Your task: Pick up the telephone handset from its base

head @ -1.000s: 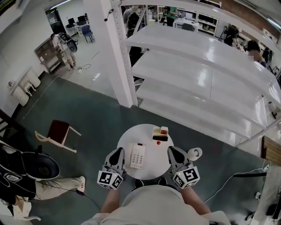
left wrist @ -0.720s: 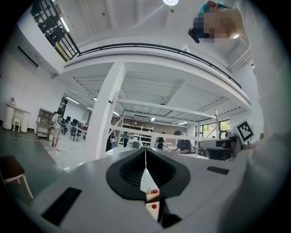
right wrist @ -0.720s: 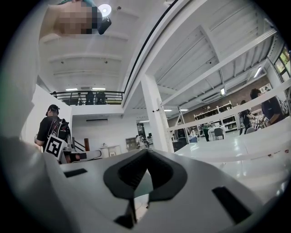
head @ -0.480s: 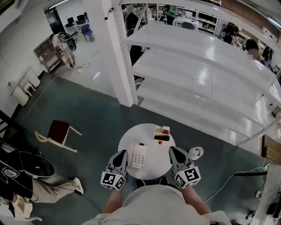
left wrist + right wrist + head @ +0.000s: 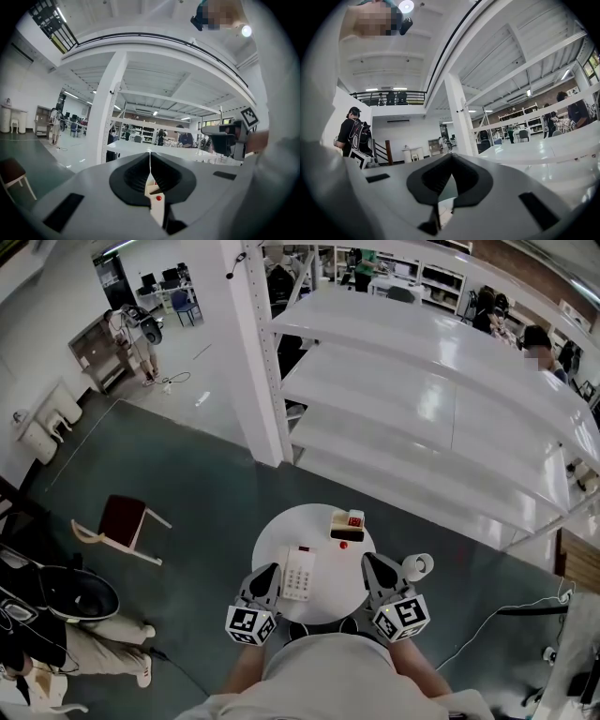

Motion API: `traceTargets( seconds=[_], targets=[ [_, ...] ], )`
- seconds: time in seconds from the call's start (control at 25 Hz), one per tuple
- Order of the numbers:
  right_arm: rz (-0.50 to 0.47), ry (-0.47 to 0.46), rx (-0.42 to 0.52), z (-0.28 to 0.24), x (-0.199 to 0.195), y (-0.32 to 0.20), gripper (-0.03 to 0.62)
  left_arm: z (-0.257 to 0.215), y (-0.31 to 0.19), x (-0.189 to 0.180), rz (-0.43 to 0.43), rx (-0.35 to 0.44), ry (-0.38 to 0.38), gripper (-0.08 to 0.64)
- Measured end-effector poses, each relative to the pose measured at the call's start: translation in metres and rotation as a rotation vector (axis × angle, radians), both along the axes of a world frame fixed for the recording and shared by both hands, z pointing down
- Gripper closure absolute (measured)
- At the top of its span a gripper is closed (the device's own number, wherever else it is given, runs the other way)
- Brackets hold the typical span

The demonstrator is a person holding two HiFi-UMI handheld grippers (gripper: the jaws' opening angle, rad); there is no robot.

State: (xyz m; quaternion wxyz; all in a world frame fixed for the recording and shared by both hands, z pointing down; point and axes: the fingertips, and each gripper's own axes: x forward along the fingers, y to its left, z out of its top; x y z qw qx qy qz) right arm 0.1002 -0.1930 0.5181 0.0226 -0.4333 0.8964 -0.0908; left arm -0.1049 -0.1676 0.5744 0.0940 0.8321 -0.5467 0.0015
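Observation:
The white telephone (image 5: 298,573), with its handset still down on the base, lies on the round white table (image 5: 323,601) just in front of me. My left gripper (image 5: 273,569) is shut and empty, its tips close beside the phone's left edge. My right gripper (image 5: 368,560) hovers at the table's right side, apart from the phone, jaws together and empty. In the left gripper view the jaws (image 5: 150,161) meet in a thin line, and a white sliver of the phone with a red dot (image 5: 158,198) shows below them. The right gripper view shows its jaws (image 5: 451,158) meeting at the tips.
A small beige box with a red display (image 5: 345,523) and a red dot (image 5: 342,544) sit at the table's far side. A white cup (image 5: 415,567) stands just off the right rim. Long white shelves (image 5: 441,418) lie beyond, with a chair (image 5: 122,521) at left.
My left gripper has sunk and shifted right, closer to the phone's left edge. The right gripper has kept still. The legs of a person at lower left have drawn back.

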Motion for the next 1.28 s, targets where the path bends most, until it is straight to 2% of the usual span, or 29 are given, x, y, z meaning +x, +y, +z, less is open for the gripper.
traceTargets(
  seconds=[0.28,0.44,0.64,0.88,1.08,1.28],
  targets=[
    [0.007,0.019,-0.001,-0.004,-0.008,-0.008,0.583,0.041,-0.008,-0.011,-0.017,-0.082,-0.021,0.538],
    [0.001,0.028,0.002,-0.005,-0.014,-0.008,0.583,0.070,-0.004,-0.014,-0.004,-0.134,-0.068,0.538],
    [0.008,0.038,-0.004,-0.005,-0.018,-0.007,0.583,0.107,0.002,-0.026,-0.030,-0.199,-0.144,0.538],
    [0.023,0.047,-0.007,-0.001,-0.018,-0.004,0.583,0.147,0.009,-0.027,0.017,-0.276,-0.139,0.538],
    [0.026,0.057,-0.012,0.000,-0.022,0.000,0.583,0.177,0.008,-0.039,-0.041,-0.331,-0.204,0.538],
    [0.037,0.057,-0.018,0.003,-0.020,0.006,0.583,0.206,0.016,-0.034,0.002,-0.416,-0.249,0.537]
  ],
)
